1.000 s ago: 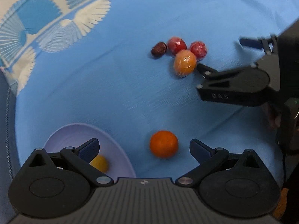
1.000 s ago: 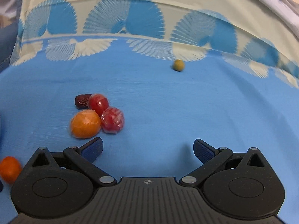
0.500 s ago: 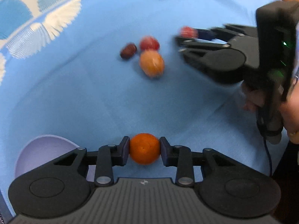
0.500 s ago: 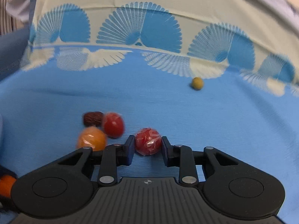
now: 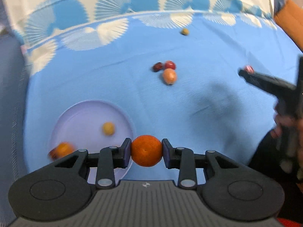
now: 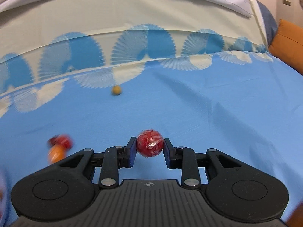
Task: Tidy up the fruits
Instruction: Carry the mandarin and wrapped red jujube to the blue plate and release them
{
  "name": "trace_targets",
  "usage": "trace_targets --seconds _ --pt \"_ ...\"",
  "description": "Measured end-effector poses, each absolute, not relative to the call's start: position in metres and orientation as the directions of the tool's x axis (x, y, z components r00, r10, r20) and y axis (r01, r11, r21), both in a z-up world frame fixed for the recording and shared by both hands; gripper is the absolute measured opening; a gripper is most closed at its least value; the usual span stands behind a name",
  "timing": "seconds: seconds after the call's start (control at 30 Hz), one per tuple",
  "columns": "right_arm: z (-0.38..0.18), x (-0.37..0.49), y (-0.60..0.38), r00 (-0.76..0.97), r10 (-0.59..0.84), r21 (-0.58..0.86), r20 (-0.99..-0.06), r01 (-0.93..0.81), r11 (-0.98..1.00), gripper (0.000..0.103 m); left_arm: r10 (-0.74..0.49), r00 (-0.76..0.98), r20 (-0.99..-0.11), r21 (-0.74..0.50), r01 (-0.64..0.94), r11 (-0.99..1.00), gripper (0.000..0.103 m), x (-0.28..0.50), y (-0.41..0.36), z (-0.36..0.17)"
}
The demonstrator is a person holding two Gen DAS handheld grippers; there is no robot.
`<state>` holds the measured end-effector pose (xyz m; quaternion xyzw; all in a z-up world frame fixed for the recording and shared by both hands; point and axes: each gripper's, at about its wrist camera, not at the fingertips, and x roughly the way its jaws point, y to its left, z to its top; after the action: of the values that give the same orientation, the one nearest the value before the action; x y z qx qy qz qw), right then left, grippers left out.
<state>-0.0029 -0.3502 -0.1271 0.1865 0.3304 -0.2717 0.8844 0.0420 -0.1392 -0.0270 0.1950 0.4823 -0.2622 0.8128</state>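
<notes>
Left gripper (image 5: 146,150), open a second ago, now clamps the orange fruit (image 5: 146,150), lifted off the cloth at the plate's (image 5: 121,113) 4 o'clock edge. Right gripper (image 6: 150,147) likewise grasps the wrapped red fruit (image 6: 150,143). Both pickups appear complete; the plate comes next.

Cloth (image 5: 189,98): woven fabric, matt, faint creases, blue with a printed cream fan border.

Plate (image 5: 75,113) on the cloth: smooth lilac, looks like plastic, slight sheen.

Orange (image 5: 146,150): matt, finely pitted skin.

Red fruit (image 6: 150,146): wrapped in glossy, crinkled clear film.

Left gripper (image 5: 146,151) and right gripper (image 6: 150,147): matt black plastic, ribbed grey housing, shiny metal pins, blue pads (image 5: 126,152).

Cushion (image 6: 287,45) beyond the cloth: matt orange textile.
</notes>
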Motion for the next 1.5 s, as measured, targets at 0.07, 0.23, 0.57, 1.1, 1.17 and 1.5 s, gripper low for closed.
trace_targets --seconds 0.07,0.23,0.57,1.1,1.17,1.5 --pt "-0.113 -0.033 -0.340 0.654 -0.312 0.168 -0.689 0.563 0.809 0.031 -0.231 0.422 -0.876 0.069 0.585 0.808 0.038 0.027 -0.118 -0.016" --pt "-0.073 -0.086 -0.287 0.715 -0.185 0.209 -0.675 0.425 0.881 0.031 -0.209 0.485 -0.849 0.083 0.513 0.854 0.038 -0.011 -0.066 0.011" --pt "-0.015 -0.134 -0.183 0.790 0.032 0.240 -0.612 0.148 0.959 0.031 -0.236 0.556 -0.797 0.042 0.441 0.897 0.038 -0.070 -0.002 0.033" --pt "0.020 -0.174 -0.141 0.839 -0.002 0.112 -0.545 0.076 0.991 0.031 -0.280 0.602 -0.748 0.005 0.427 0.904 0.038 -0.098 0.028 0.054" --pt "0.021 -0.175 -0.140 0.840 -0.003 0.103 -0.542 0.070 0.992 0.031 -0.281 0.603 -0.746 0.005 0.427 0.904 0.038 -0.098 0.028 0.054" --pt "0.020 -0.173 -0.140 0.833 0.003 0.100 -0.553 0.063 0.993 0.031 -0.273 0.604 -0.749 0.002 0.414 0.910 0.038 -0.093 0.029 0.054"
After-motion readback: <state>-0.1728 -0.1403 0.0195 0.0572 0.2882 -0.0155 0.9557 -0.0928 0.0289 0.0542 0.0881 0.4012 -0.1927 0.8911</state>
